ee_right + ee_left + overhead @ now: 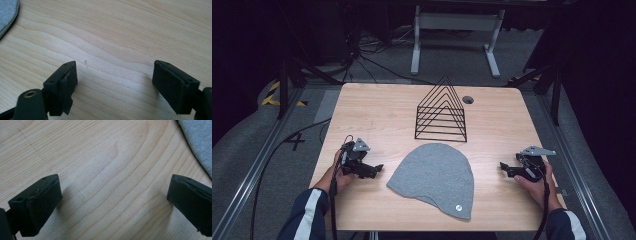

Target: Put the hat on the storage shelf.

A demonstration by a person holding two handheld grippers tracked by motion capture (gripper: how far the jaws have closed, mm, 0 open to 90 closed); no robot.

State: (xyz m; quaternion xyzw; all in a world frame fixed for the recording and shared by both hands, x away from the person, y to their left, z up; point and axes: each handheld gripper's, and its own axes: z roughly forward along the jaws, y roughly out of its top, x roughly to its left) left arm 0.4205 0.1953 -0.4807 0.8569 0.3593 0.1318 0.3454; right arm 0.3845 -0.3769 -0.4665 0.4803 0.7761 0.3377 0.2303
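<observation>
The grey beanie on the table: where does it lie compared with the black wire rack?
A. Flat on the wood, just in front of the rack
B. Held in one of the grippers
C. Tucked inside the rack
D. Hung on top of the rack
A: the grey beanie lies flat on the table, nearer the person than the black wire rack, with both grippers apart from it.

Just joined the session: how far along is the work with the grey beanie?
Nothing looks done: the grey beanie lies flat on the table, before the black wire rack. Left gripper and right gripper flank it, both open and empty. All handling remains.
</observation>
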